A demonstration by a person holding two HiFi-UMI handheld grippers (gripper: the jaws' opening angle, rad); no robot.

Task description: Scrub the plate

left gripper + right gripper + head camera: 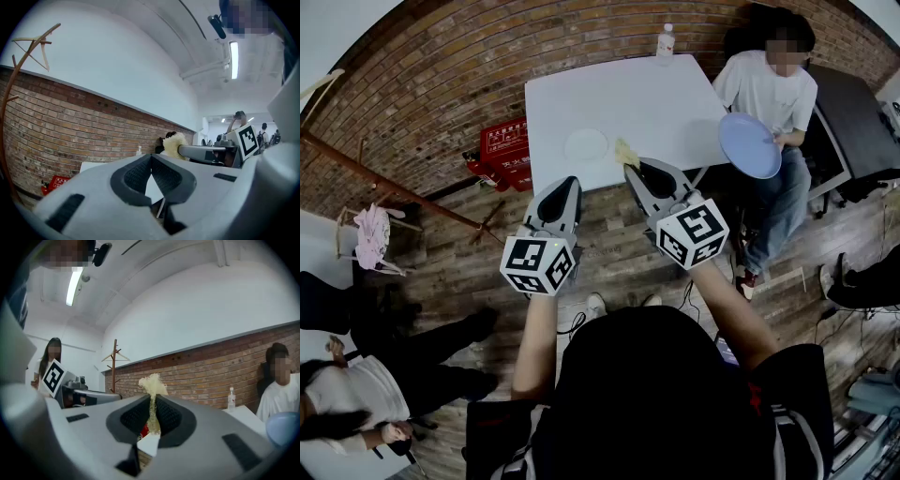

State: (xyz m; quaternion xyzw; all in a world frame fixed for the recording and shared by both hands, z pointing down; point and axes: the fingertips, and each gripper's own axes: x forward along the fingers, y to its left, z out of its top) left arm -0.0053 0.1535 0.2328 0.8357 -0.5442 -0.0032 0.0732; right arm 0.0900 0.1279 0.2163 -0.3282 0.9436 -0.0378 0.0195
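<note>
Both grippers held level at the near edge of the white counter point(666, 94), not yet over it.

Left gripper point(151, 159): jaws together, nothing between them.

Right gripper point(152, 401): jaws clamped on a pale yellow fluffy scrub pad point(151, 383). The tuft stands up above the jaw tips. In the head view the pad point(625, 152) sticks out past the jaws, over the counter's near edge.

White plate point(586, 143): lies flat on the counter near its front edge, untouched. Round, so no long axis to line up with.

Key relation, head view: the plate sits ahead of the left gripper point(571, 181), and ahead and to the left of the right gripper point(630, 169). The pad is just beside the plate's right rim. My judgement: the right hand must carry the pad forward, leftward and down onto the plate. The empty left gripper is the better placed to steady the near rim.

Off task: a seated person at the counter's right holds a blue plate point(748, 145). Water bottle point(666, 39) at the far edge.
</note>
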